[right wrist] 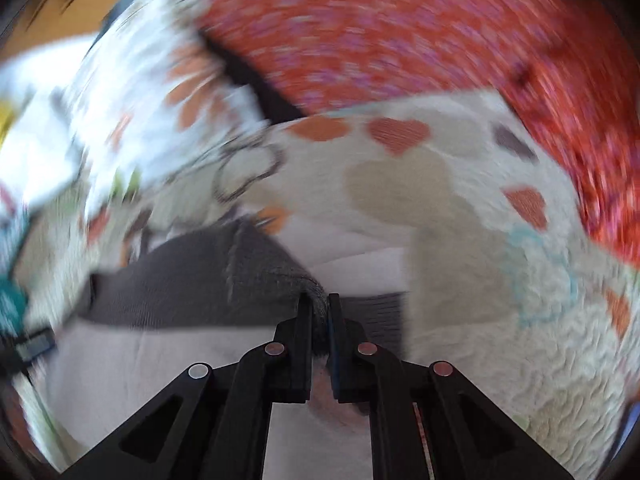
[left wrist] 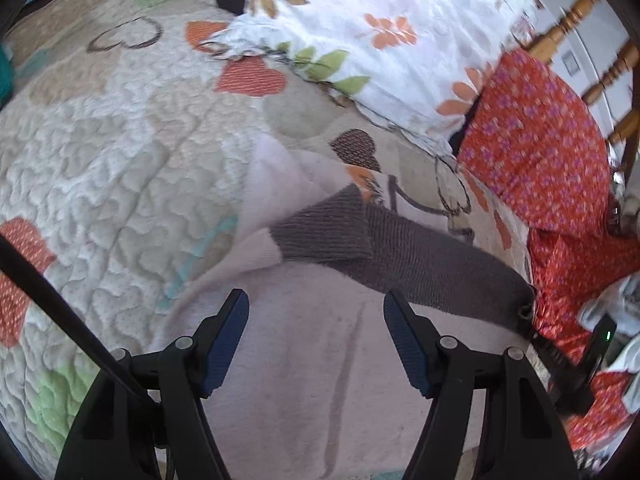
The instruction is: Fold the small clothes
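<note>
The right gripper (right wrist: 320, 300) has its 2 fingers pinched together on the grey ribbed cuff (right wrist: 256, 276) of a small pale pink garment (right wrist: 132, 364), with a tuft of grey knit squeezed between the pads. The left gripper (left wrist: 316, 308) hangs with its fingers spread wide and nothing between them, just above the garment's pink body (left wrist: 304, 380). The garment lies on a quilted bedspread (left wrist: 112, 168) printed with orange and brown hearts. One grey-cuffed sleeve (left wrist: 420, 264) stretches from the pink body toward a red flowered cloth (left wrist: 532, 148), its end touching that cloth's edge. A second grey cuff (left wrist: 320, 236) lies folded over the pink body, against the sleeve. Beyond the garment, a white pillow with orange flowers (left wrist: 384, 40) rests on the bedspread, beside the red cloth. The right wrist view is blurred.
</note>
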### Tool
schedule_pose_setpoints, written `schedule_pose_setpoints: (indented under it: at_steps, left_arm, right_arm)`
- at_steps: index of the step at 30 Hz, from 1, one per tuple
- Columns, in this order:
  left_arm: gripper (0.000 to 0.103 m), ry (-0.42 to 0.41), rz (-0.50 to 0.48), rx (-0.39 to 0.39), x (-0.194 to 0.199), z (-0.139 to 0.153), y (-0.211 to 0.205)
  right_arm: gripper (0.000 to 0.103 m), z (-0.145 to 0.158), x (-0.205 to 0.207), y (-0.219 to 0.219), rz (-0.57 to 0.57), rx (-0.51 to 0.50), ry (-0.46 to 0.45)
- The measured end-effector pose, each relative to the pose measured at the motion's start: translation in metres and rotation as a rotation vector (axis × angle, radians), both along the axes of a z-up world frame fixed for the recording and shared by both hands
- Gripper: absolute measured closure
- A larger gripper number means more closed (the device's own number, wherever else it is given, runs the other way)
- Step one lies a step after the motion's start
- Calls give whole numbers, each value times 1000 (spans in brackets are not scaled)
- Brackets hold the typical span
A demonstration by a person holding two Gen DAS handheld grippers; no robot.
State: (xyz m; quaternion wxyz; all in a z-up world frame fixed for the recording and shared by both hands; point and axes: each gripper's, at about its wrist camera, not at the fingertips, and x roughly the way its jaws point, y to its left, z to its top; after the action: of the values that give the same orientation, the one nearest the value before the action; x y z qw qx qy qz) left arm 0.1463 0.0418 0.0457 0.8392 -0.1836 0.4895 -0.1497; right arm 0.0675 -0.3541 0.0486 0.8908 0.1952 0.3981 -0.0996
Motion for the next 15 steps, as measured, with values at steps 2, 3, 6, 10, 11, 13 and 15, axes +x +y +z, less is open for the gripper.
schedule_pose_setpoints:
  at_steps: [2,3,6,10,11,13,15]
  left_arm:
    - [34,-15,-40,25,1,3,-11]
    - [34,-22,-61,36,0,4,-17]
    - [34,-15,-177,99,5,4,-43]
    - [34,-1,-258,256,17,-11,-71]
    - [34,-13,-239,276,24,-12,-70]
    - [34,-46,-169,298,37,-9,-63]
    - [34,-104,-34,381,54,-4,-48]
  right_arm:
    - [94,-9,-5,-30,-85,107,26]
    - [90,-14,-7,-42,-135,133,48]
    - [89,-19,-14,-60,-167,201,60]
    - [72,-5,-21,-55,-124,238,15]
    - [72,-2,-21,-51,-108,225,8]
    - [71,2,-18,-37,-68,181,8]
    - [68,2,-15,-28,-39,143,19]
